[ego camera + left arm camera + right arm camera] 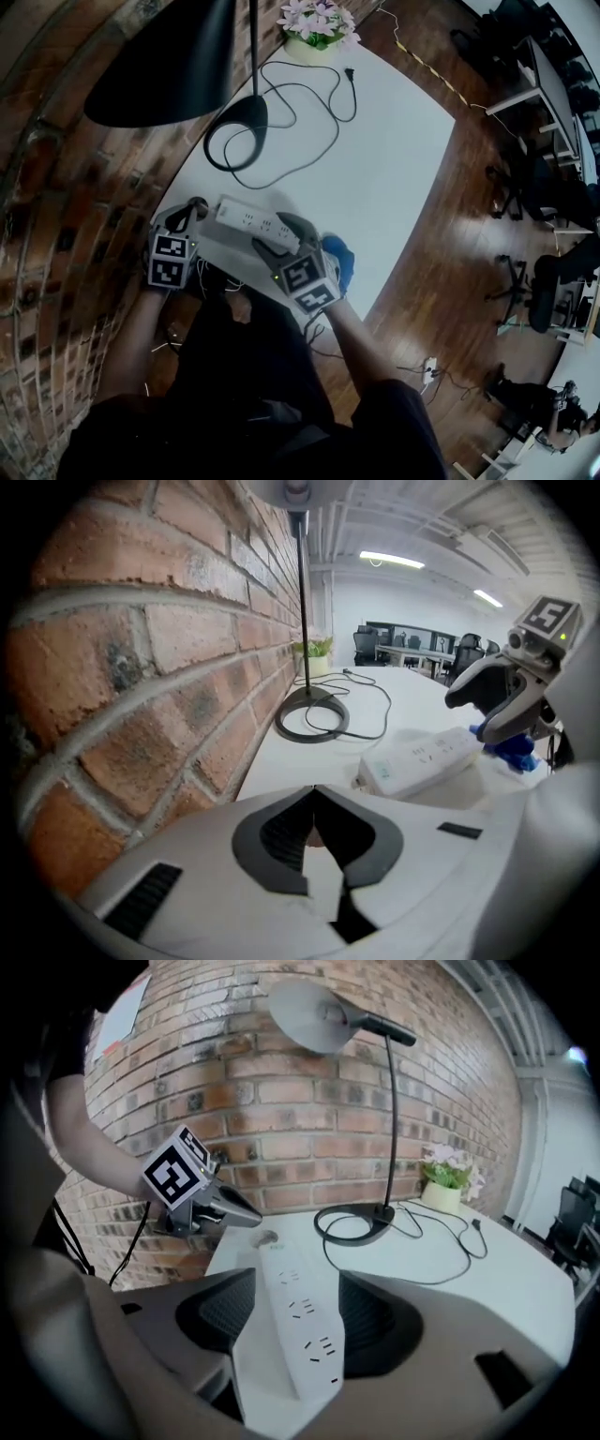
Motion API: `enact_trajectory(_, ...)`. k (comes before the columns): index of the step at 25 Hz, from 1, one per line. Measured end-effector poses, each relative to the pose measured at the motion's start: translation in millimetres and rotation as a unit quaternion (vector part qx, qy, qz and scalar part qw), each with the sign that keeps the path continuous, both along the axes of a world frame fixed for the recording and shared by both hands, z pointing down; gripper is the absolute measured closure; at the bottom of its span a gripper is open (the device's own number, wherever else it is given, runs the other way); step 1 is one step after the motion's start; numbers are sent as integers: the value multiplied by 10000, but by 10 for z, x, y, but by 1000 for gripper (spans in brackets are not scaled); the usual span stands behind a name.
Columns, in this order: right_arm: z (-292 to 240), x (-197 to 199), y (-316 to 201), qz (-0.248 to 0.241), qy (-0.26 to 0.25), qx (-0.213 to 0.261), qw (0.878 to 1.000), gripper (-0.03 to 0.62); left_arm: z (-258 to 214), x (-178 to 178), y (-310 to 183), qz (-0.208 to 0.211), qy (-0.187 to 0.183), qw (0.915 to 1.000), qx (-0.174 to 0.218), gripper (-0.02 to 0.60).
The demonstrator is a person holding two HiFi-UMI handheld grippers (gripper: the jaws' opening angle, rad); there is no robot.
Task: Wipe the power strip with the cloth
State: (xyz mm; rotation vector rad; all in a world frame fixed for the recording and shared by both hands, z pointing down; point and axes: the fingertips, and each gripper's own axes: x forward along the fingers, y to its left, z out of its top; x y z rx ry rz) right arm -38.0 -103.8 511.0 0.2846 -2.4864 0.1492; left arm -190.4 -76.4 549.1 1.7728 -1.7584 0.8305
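— Fingers on the left side, how do they stand?

— Your left gripper has its jaws closed together, and nothing shows between them. It hangs nearer you than the lamp base, close along the brick wall.

— And the right?

— Your right gripper has its jaws spread wide. One end of the power strip lies between them. Dark pad shows on either side of the strip, so as far as that view tells, the pads stand off it.

— Where does the strip lie?

— It is over the white table, nearer you than the lamp base. Its length runs from your right gripper back toward your left one, with the socket face up. The end farthest from your right gripper sits just beside the tip of your left gripper.

— The cloth?

— The blue cloth is farther from the lamp base than the strip is. It lies just beside your right gripper, at the table's near edge.

— Anything else by the lamp base?

— A black cord loops past it across the table, and its plug lies free. A pot of pale flowers stands beyond the base, at the table's far end.
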Motion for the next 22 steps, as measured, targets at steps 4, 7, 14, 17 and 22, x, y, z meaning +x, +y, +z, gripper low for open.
enact_trajectory(4,-283,77,-55,432,-563,-47,9975,307,-242,32,-8,115,54,9995,301,574)
enact_trajectory(7,-381,163,-122,821,-688,-213,9940,332,-406,81,-43,306,107,9979,567,578)
enact_trajectory(14,-837,569,-331,2362,-1577,-499,9575,614,-678,416,-165,1096,581,9867,1047,580)
enact_trajectory(17,-1080,730,-200,2707,-1907,-613,9416,614,-806,553,-156,1427,745,9796,1199,580)
enact_trajectory(22,-1279,820,144,3035,-1959,-319,9319,614,-878,823,-166,1926,1218,9650,1297,580)
